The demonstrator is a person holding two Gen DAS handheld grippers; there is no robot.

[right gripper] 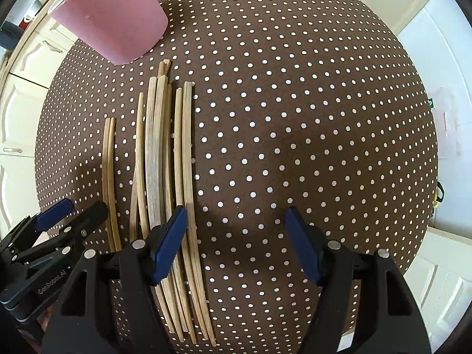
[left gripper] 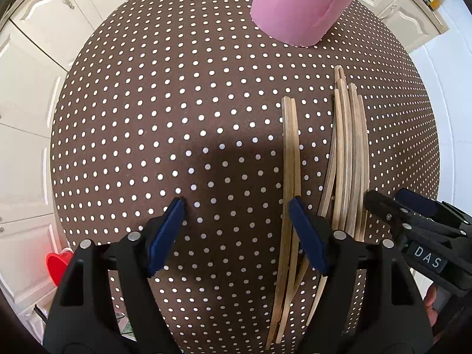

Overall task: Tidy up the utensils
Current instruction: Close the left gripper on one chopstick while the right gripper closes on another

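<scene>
While the pink cup (left gripper: 303, 6) runs out of frame | both grippers, left gripper (left gripper: 236, 230) and right gripper (right gripper: 236, 236), point down over chopsticks (right gripper: 165, 177) on the bench (right gripper: 295, 118) | fingers spread, empty.

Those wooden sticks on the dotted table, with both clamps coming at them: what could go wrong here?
The chopsticks lie packed side by side, so the open right gripper might catch several at once, or nudge the pile askew. A separate pair lies apart beside the open left gripper, whose finger could roll it away. The two grippers are close and might bump. The pink cup could tip if knocked.
</scene>
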